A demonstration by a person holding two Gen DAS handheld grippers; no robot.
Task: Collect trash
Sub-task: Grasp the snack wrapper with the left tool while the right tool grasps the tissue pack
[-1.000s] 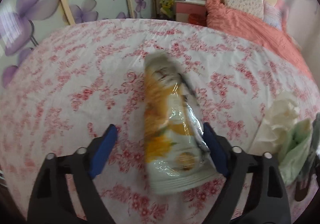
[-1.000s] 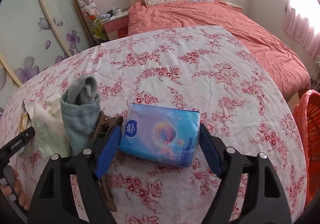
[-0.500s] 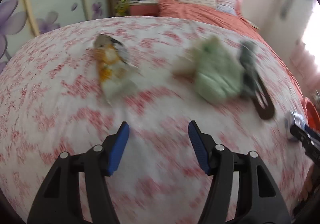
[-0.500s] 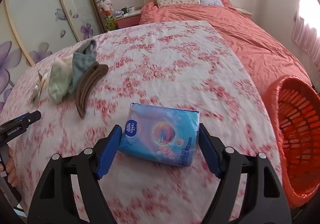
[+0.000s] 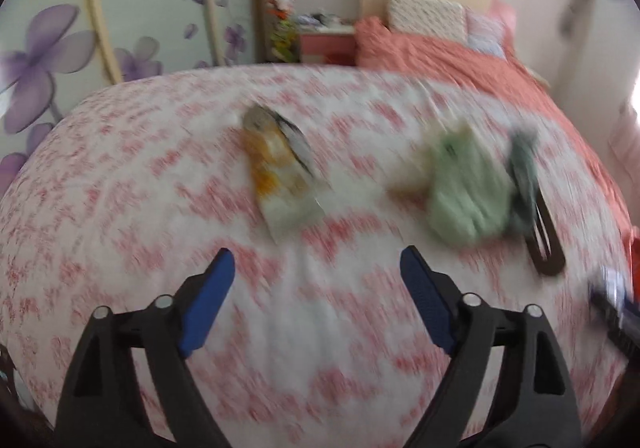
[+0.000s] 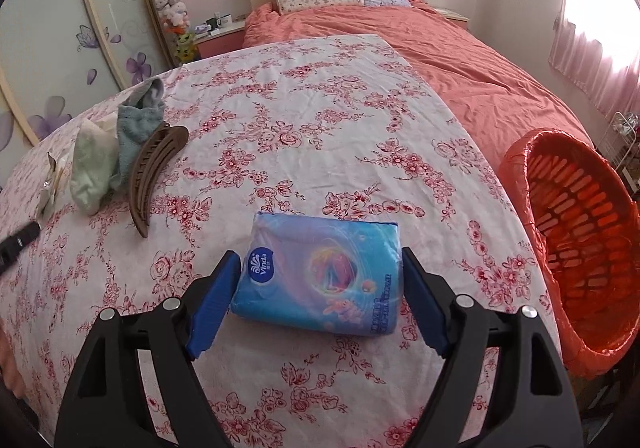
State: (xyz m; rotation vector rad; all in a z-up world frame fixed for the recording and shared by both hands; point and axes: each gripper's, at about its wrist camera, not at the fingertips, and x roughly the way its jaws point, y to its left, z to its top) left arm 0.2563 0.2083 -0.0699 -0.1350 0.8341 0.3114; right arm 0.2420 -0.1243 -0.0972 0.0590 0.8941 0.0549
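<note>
A yellow and white snack wrapper [image 5: 280, 176] lies on the floral tablecloth [image 5: 120, 176], beyond my left gripper [image 5: 316, 260]. That gripper's jaws are opening and nothing is between them. My right gripper [image 6: 320, 260] grips a blue tissue pack [image 6: 320, 280] by its two ends, just above the cloth; its jaws are starting to open, though both pads still touch the pack. An orange basket [image 6: 580, 232] lined with an orange bag stands off the table's right edge, close to the pack. The wrapper [image 6: 50, 184] also shows at the far left of the right wrist view.
A pale green cloth [image 5: 464, 192], a grey-blue sock [image 5: 524, 176] and a brown hair clip [image 5: 546, 244] lie together right of the wrapper. Behind the table is a bed with a coral duvet [image 6: 460, 60]. A wardrobe with purple flowers [image 5: 48, 60] stands at the left.
My left gripper let go of the snack wrapper and drew back; the wrapper now lies on the cloth. My right gripper carried the tissue pack rightward, and the orange basket came into view.
</note>
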